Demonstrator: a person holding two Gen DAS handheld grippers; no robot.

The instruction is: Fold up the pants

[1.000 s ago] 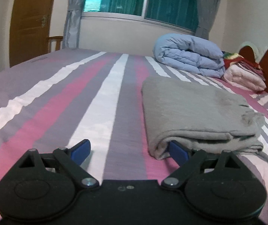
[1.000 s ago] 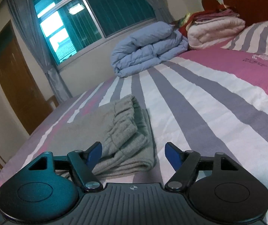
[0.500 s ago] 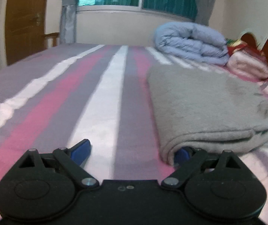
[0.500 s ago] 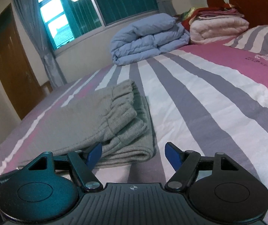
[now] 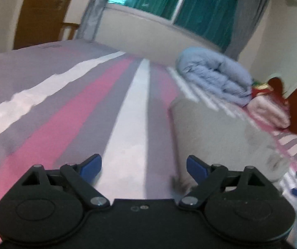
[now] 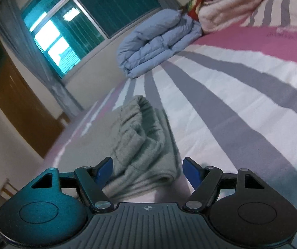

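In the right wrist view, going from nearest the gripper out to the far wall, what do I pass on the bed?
Right gripper, jaws apart → folded grey pants → bare striped bedsheet → folded blue duvet → window.

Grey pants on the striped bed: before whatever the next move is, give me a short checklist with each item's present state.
1. Grey pants lie folded in a stack on the striped bedsheet: ok.
2. Left gripper empty, its jaws closing slightly over bare sheet, pants beside its right finger: ok.
3. Right gripper open, holding nothing; the pants' near corner lies between its fingers: ok.
4. Waistband end with its gathers rests on top of the stack, layers roughly aligned: ok.
5. Folded blue duvet and the pink and white blankets lie apart from the pants: ok.
6. Far edge of the pants lined up: cannot tell, the left view is blurred.
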